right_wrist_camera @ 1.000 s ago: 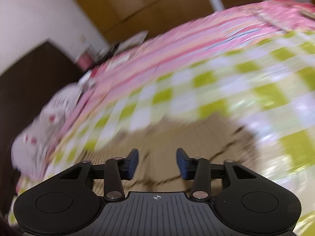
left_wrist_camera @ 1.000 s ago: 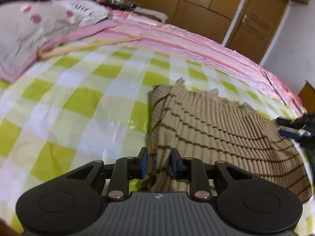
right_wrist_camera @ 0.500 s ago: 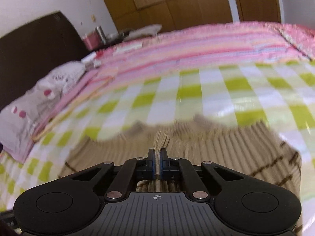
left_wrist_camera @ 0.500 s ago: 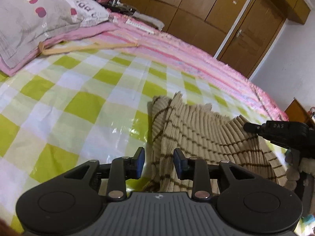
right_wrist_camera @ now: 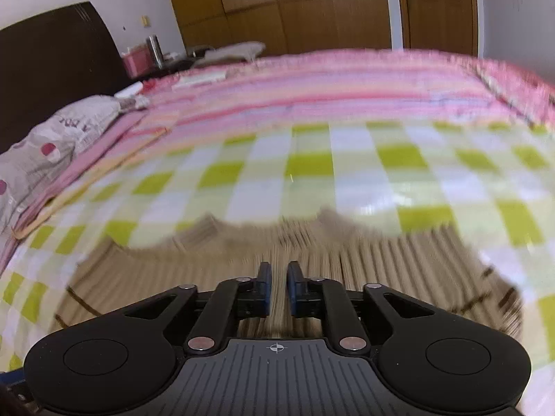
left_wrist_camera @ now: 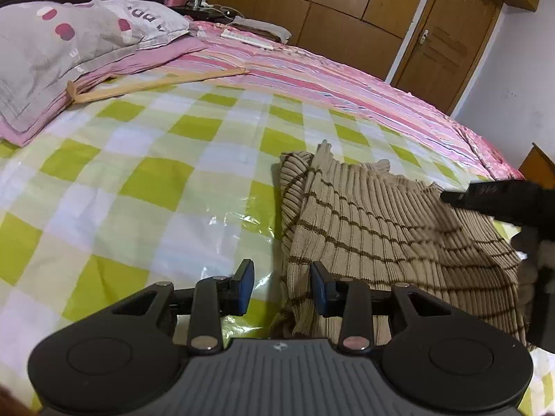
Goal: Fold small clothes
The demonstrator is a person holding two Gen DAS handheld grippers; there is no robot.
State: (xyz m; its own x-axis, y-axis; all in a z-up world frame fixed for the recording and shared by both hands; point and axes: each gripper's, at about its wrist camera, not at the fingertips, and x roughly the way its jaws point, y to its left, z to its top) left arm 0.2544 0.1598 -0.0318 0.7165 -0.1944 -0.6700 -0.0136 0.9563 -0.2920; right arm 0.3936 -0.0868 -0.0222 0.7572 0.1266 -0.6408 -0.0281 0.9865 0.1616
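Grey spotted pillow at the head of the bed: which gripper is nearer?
Left. The left gripper sits at the beige striped ribbed knit's pillow-side edge; the right gripper is over the knit's far side from the grey spotted pillow.

**Two wrist cameras low over the bed, angled toward the wardrobe wall**

The left wrist view looks forward and down along its fingers (left_wrist_camera: pixel 247 286), close above the checked sheet (left_wrist_camera: pixel 156 180), with the pillow (left_wrist_camera: pixel 62 45) at upper left and the door (left_wrist_camera: pixel 447 45) at upper right. The right wrist view sits equally low, its fingers (right_wrist_camera: pixel 263 284) just over the ribbed beige garment (right_wrist_camera: pixel 381 260), facing the wardrobe (right_wrist_camera: pixel 277 7). Both share the garment (left_wrist_camera: pixel 381 222), sheet, pillow and wardrobe; the right gripper (left_wrist_camera: pixel 492 197) shows at the left view's right edge.
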